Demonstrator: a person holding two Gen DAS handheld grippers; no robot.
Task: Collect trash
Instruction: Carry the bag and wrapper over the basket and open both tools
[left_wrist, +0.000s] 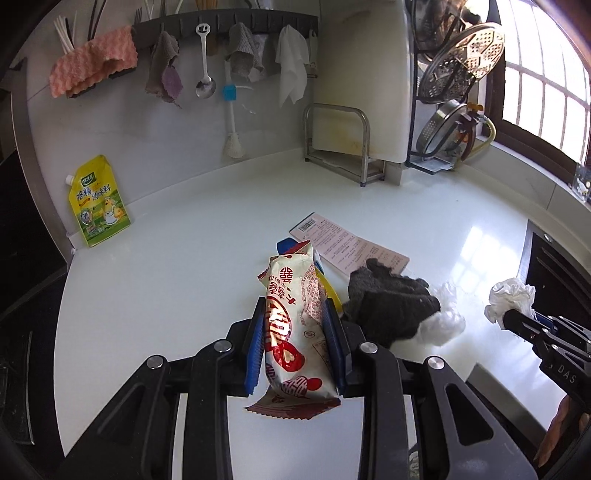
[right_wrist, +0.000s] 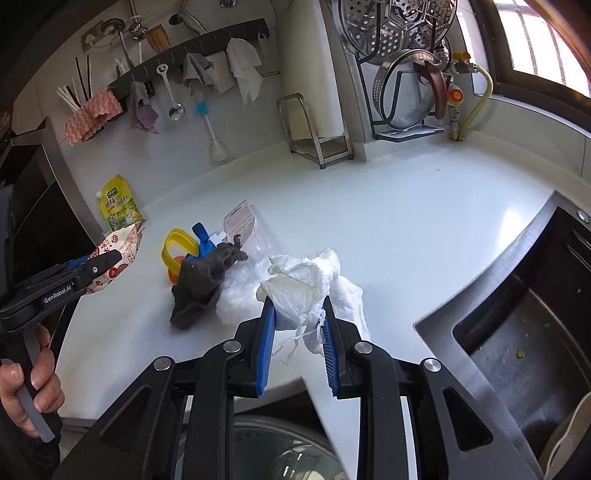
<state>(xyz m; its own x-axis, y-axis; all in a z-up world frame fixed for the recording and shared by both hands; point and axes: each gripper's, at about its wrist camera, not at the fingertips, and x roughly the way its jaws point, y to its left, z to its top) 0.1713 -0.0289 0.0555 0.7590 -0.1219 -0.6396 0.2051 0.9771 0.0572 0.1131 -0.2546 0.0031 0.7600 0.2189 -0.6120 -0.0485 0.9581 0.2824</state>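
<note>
The left tool (left_wrist: 297, 347) is clamped on a red-and-white snack wrapper (left_wrist: 295, 325). The wrapper's lower end hangs below the blue pads (left_wrist: 256, 350), and its printed text is too distorted to read. Its long axis runs along the tool's fingers, pointing away from the camera toward the back wall; the crimped tail lies nearest the camera. Both pads press against the wrapper's sides, so the wrapper sits lengthwise between them, raised off the white surface (left_wrist: 184, 258).

The right tool (right_wrist: 298, 343) is closed on a crumpled white tissue (right_wrist: 306, 291). The tissue bulges out ahead of the fingertips, and thin shreds trail down between the pads. It has no clear long axis.

Lying on the surface near both tools are a dark grey rag (right_wrist: 207, 284), a clear plastic film (right_wrist: 240, 291) partly hidden beneath the rag and tissue, and a printed paper slip (left_wrist: 351, 247) whose far corner the rag covers. A yellow-and-blue plastic item (right_wrist: 184, 247) is partly hidden behind the rag; its form cannot be determined. A yellow seasoning pouch (left_wrist: 98, 206) leans against the wall, well apart. The steel sink (right_wrist: 517, 325) is cut off at the right edge.
</note>
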